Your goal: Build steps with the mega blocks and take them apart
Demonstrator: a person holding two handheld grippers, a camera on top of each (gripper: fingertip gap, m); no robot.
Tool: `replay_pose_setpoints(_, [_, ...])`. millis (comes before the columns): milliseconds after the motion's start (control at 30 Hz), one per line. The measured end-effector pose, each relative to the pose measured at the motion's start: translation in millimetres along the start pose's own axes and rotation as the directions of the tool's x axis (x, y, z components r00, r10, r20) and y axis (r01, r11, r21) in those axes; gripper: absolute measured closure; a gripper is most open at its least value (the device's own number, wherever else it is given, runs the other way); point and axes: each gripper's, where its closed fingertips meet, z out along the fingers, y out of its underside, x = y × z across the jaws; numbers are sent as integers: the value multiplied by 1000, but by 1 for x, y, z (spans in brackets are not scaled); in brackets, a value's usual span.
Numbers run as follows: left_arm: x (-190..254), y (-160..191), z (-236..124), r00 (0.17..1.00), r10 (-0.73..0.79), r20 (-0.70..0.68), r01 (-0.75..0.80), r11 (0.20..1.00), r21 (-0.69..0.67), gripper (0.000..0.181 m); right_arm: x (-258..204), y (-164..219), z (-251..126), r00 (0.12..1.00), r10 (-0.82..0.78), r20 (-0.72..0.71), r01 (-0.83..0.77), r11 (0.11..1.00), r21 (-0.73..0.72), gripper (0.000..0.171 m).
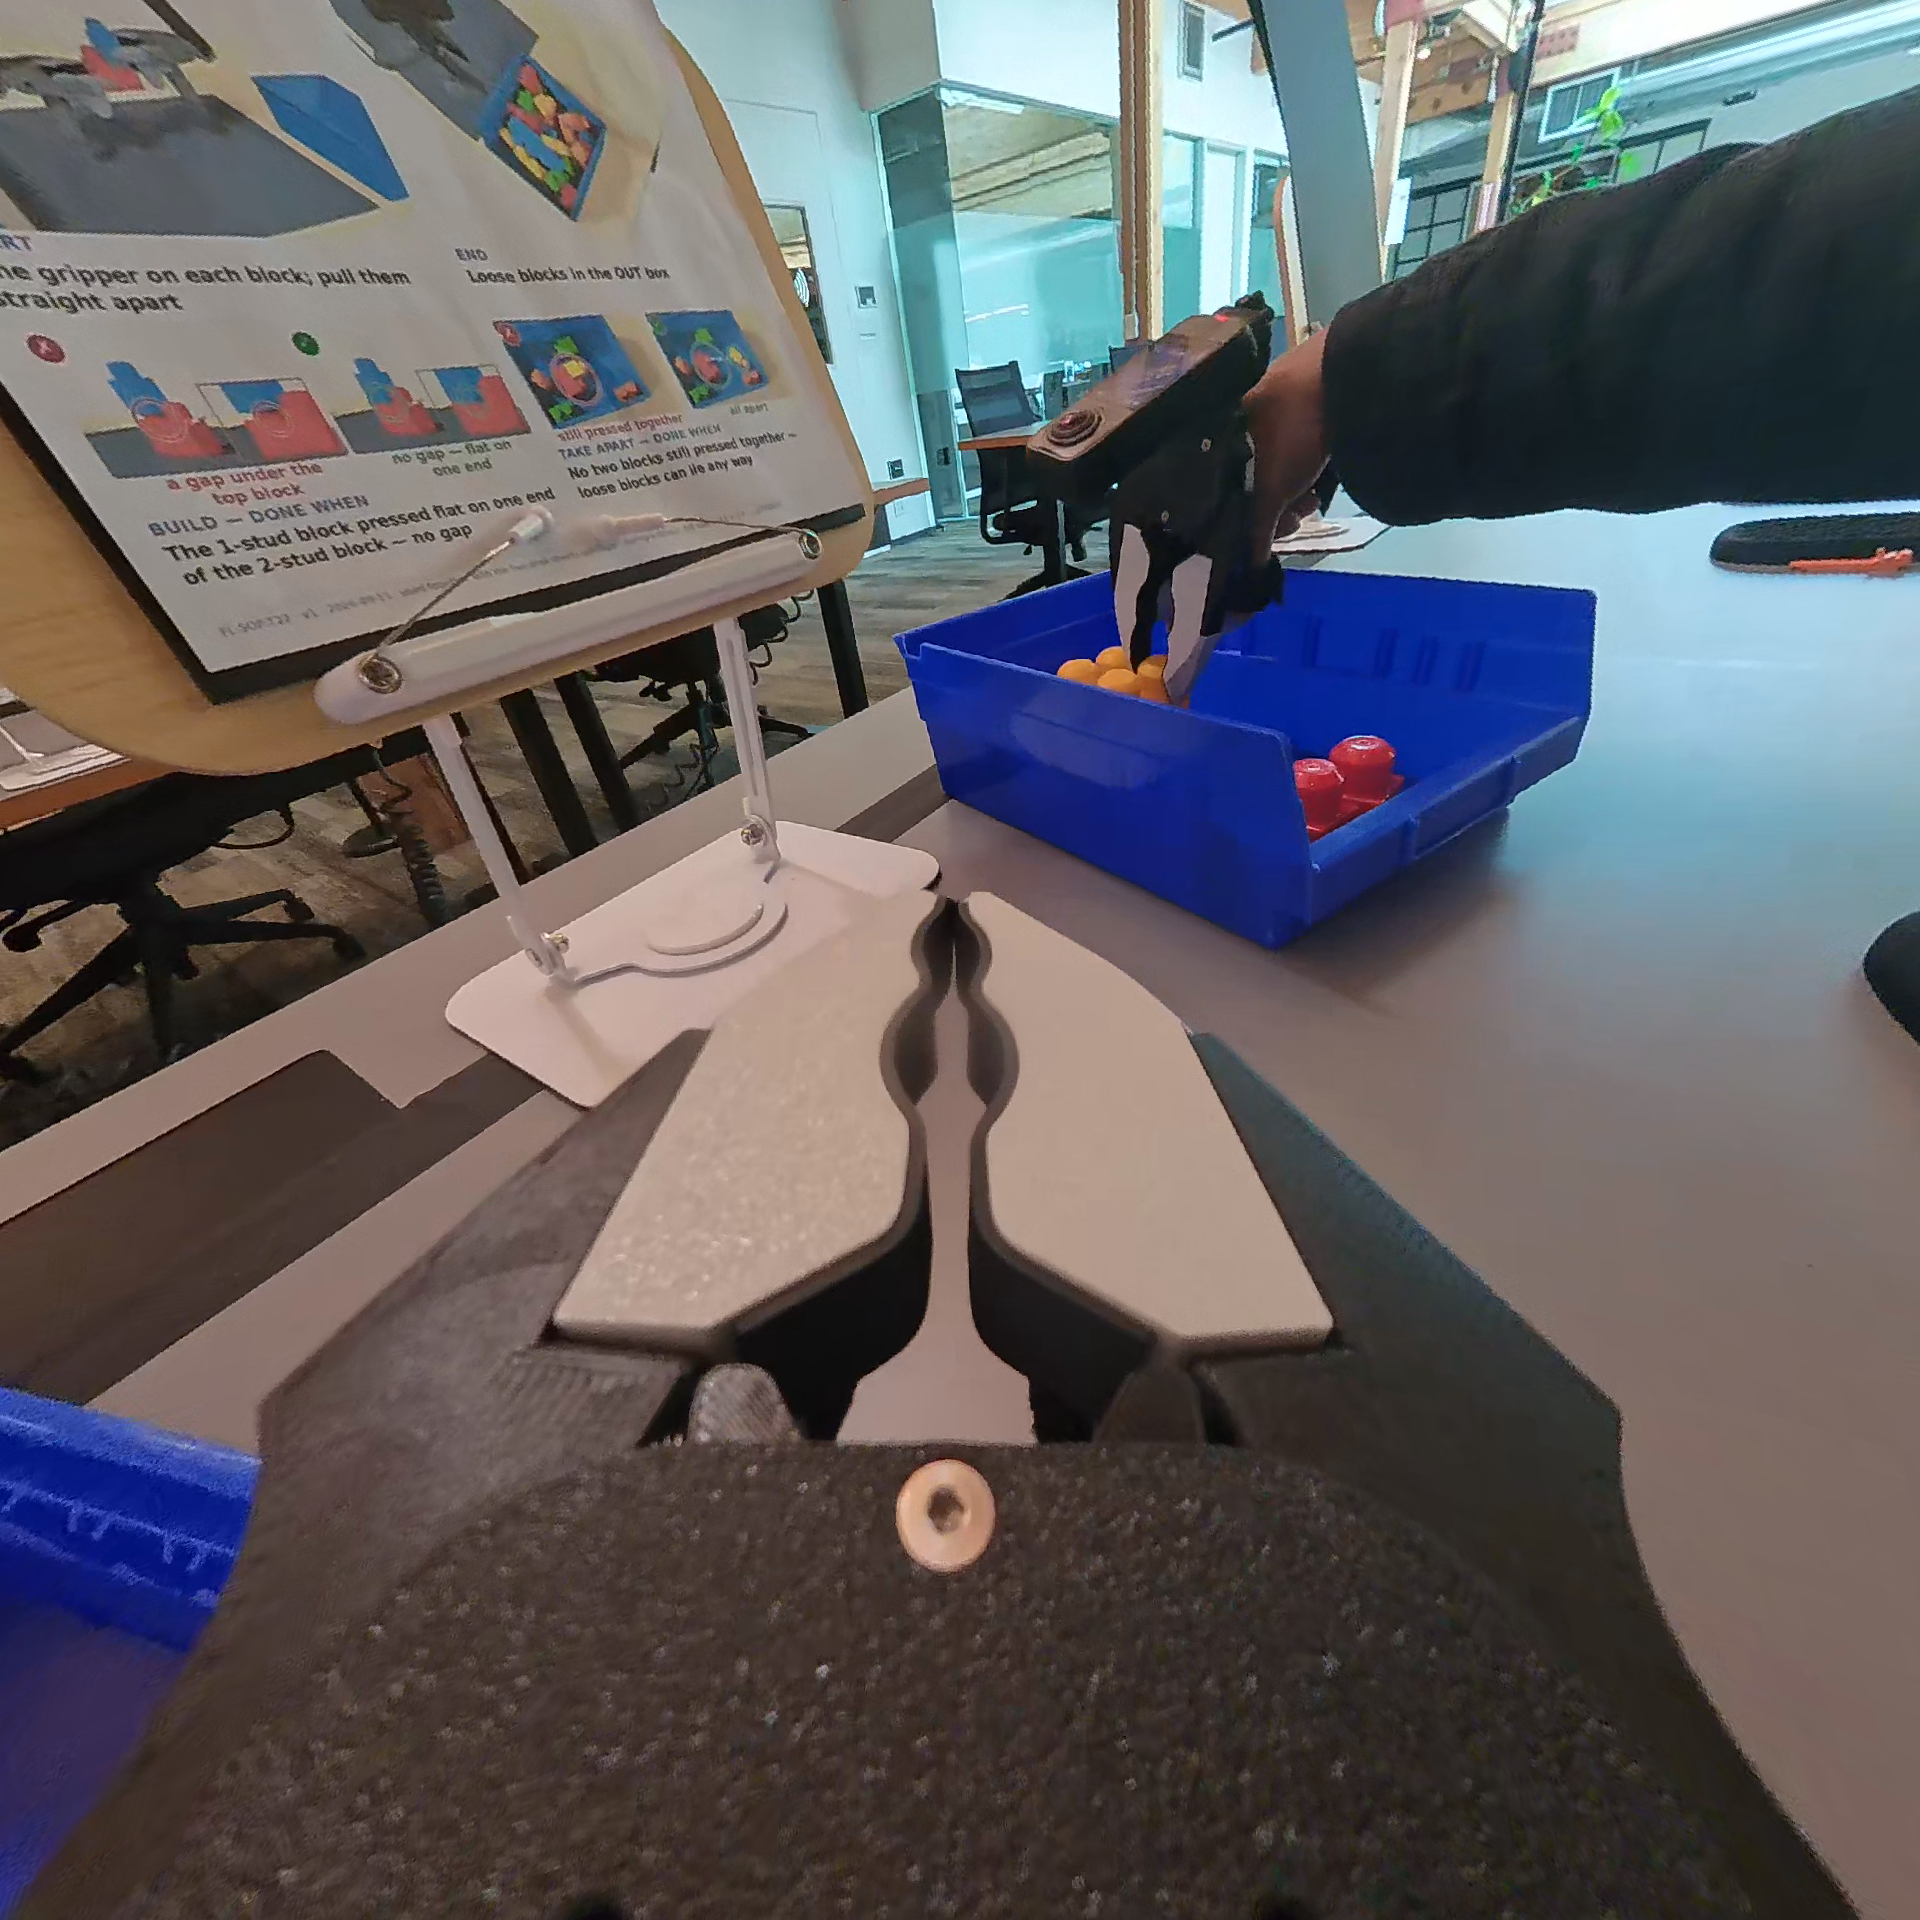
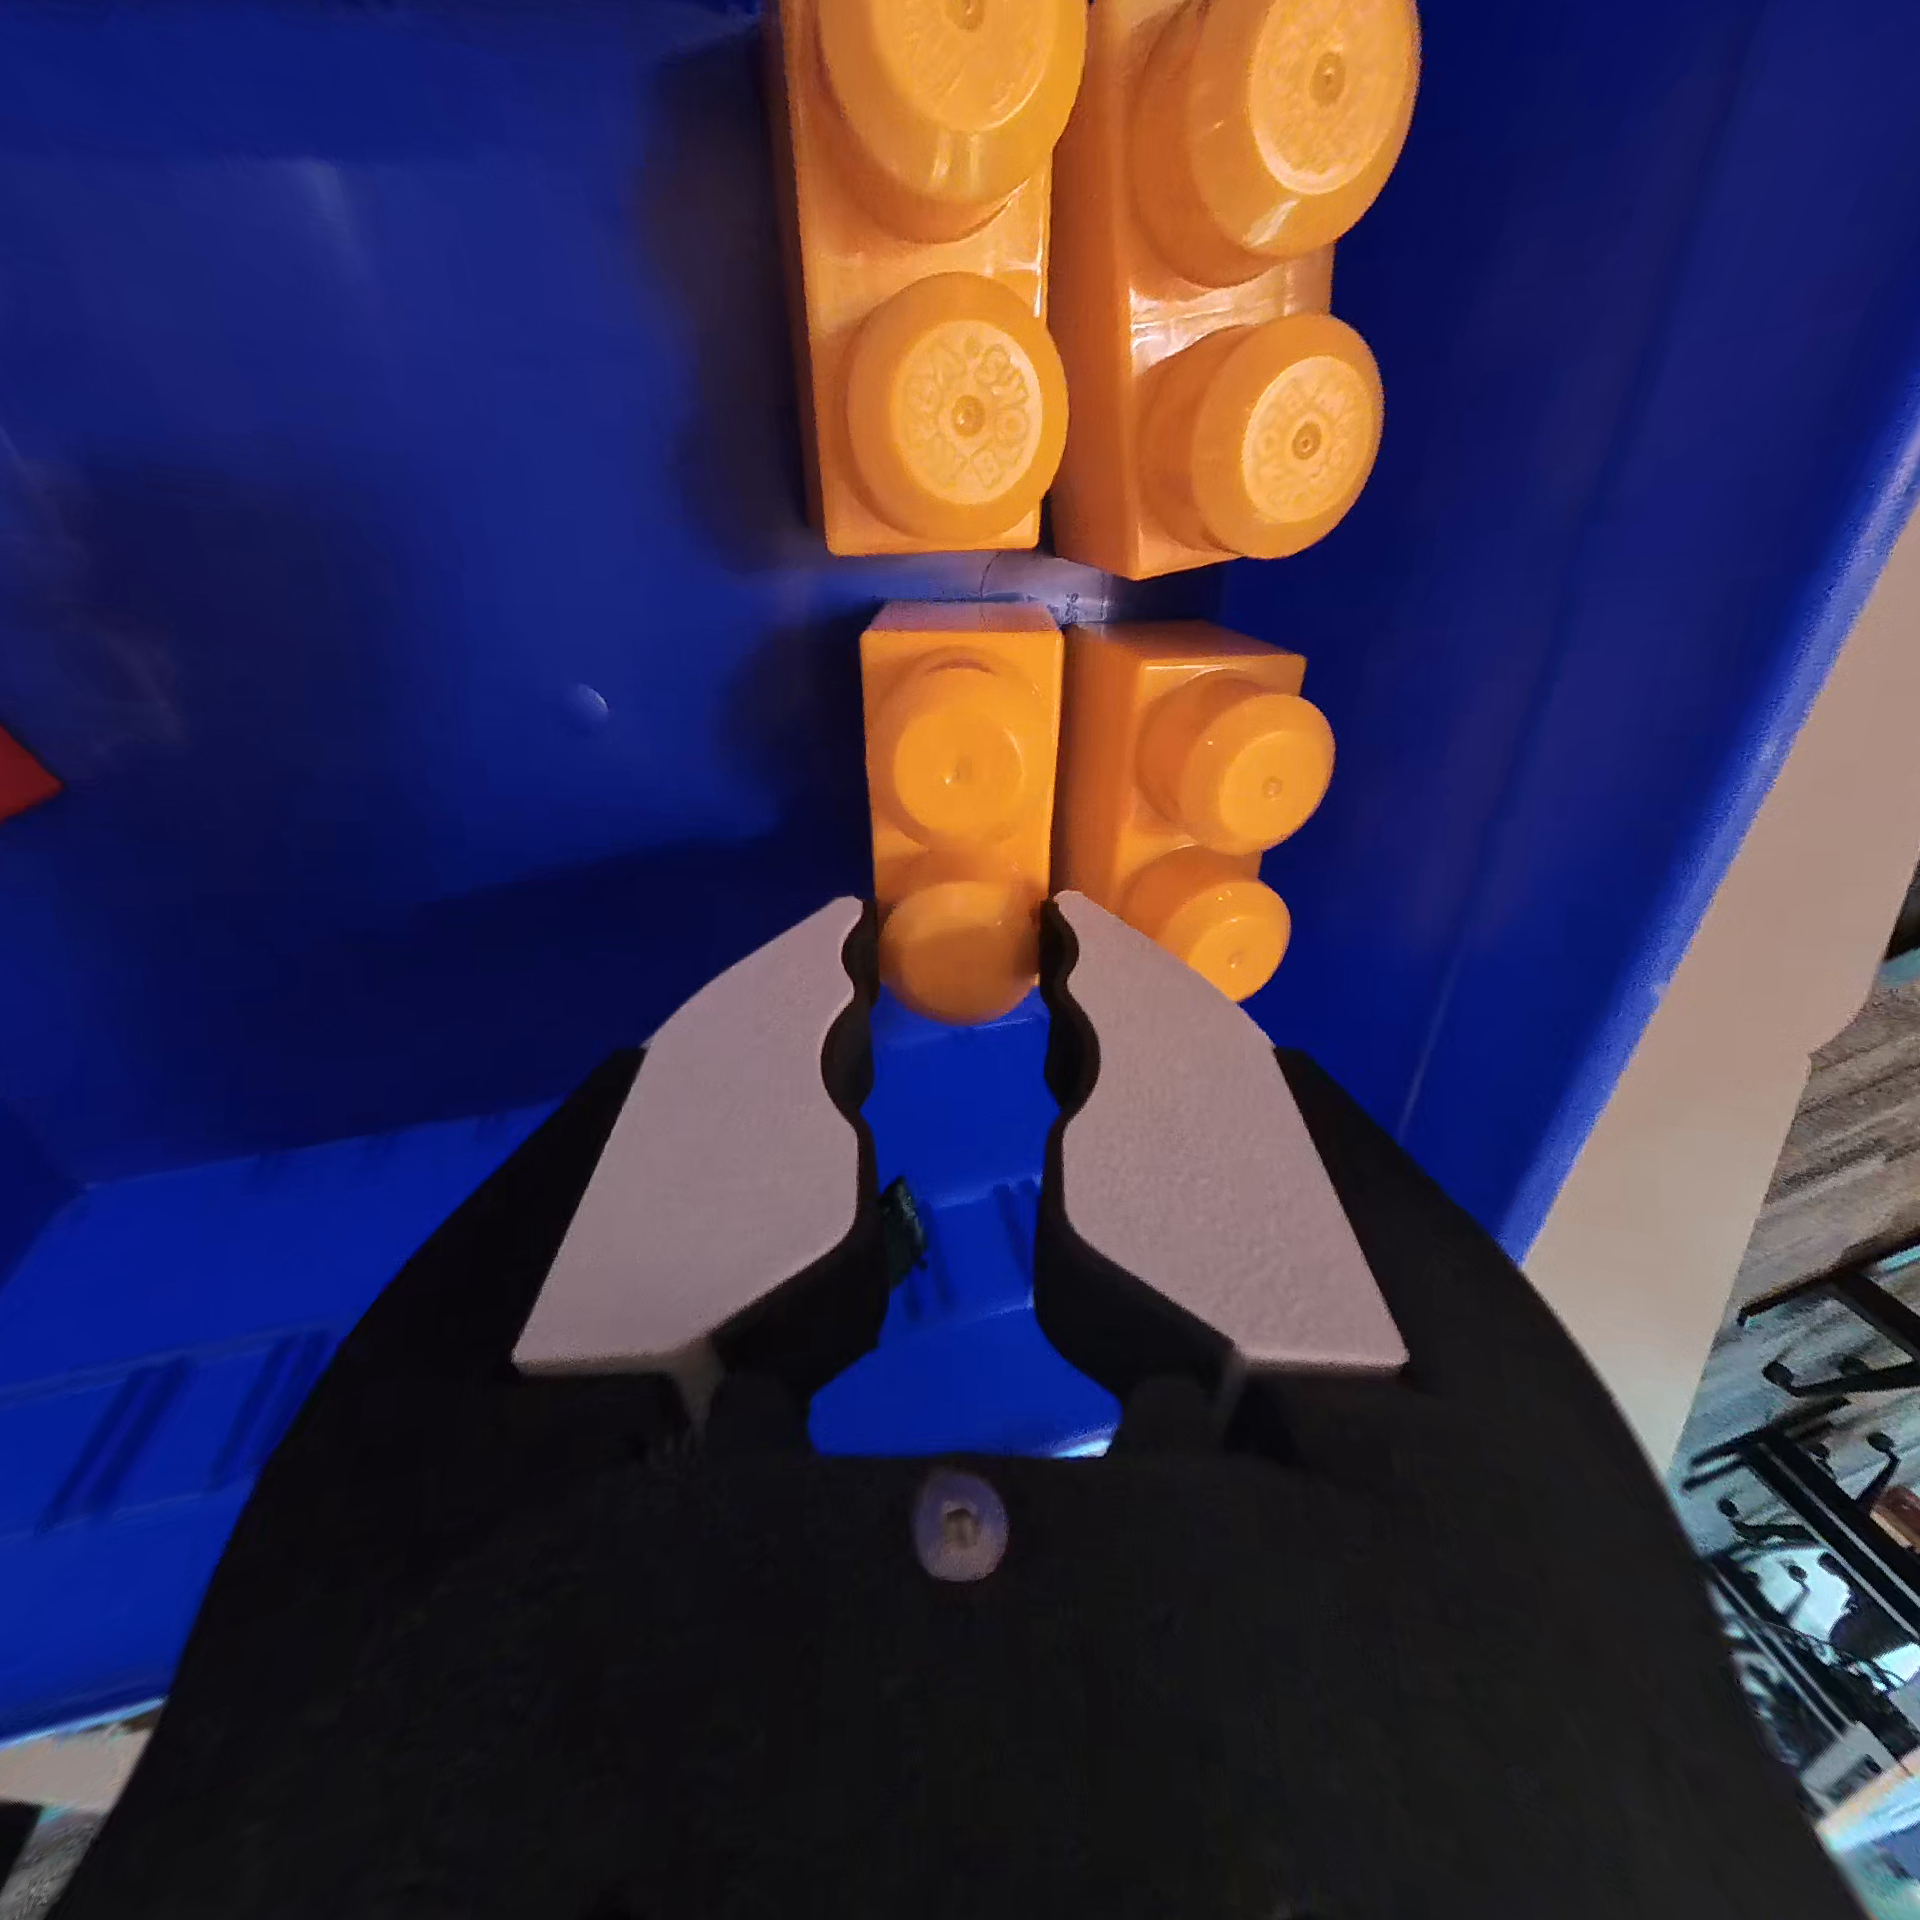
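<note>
Left gripper (image 1: 961, 920), with pale grey finger plates on a black body, is hovering low over the grey table (image 1: 1558, 1143) with its tips pressed together on nothing. Just beyond the tips, the white metal base of a document stand (image 1: 665, 966) is sitting by the table's far-left edge, carrying a printed instruction sheet (image 1: 416, 343) on a wooden board. To the right, a blue plastic bin (image 1: 1122, 790) is resting on the table, well clear of the left gripper. Small orange blocks are lying at its far-left end and a red studded block (image 1: 1345, 784) at its near-right end. A person's dark sleeve (image 1: 1621, 343) is reaching in from the right, lowering the right gripper (image 1: 1158, 665) into the bin. Bare table is stretching between left gripper and bin. A corner of a second blue bin (image 1: 104, 1507) is showing at the lower left.

Right gripper, in its own view (image 2: 956, 940), is standing partly spread, its tips bracketing the near stud of an orange two-stud mega block (image 2: 961, 758); whether they are pinching it, I cannot tell. A matching orange block (image 2: 1184, 800) is touching its right side, crowding the right fingertip (image 2: 1081, 956). Beyond a narrow gap, two more orange two-stud blocks (image 2: 925, 312) are lying side by side. The bin's right wall (image 2: 1558, 623) is rising close to the blocks, while open blue floor is spreading to the left.
</note>
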Motion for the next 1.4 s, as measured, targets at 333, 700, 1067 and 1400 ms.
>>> replay_pose_setpoints(333, [2, 1, 0, 1000, 4, -5, -4, 1000, -1, 181, 10, -5, -4, 998, 13, -54, -12, 1000, 5, 135])
replay_pose_setpoints(700, [1, -3, -1, 1000, 9, 5, -9, 1000, 12, 181, 1, -48, -83, 969, 134, -206, -47, 925, 378, 136])
replay_pose_setpoints(1067, [-9, -5, -6, 998, 10, 54, -11, 1000, 24, 181, -83, -128, -203, 863, 499, 79, -213, 218, 952, 143])
replay_pose_setpoints(1400, [-15, -6, -3, 998, 6, 70, -8, 999, 33, 181, -155, -178, -196, 834, 508, 216, -227, -42, 973, 148])
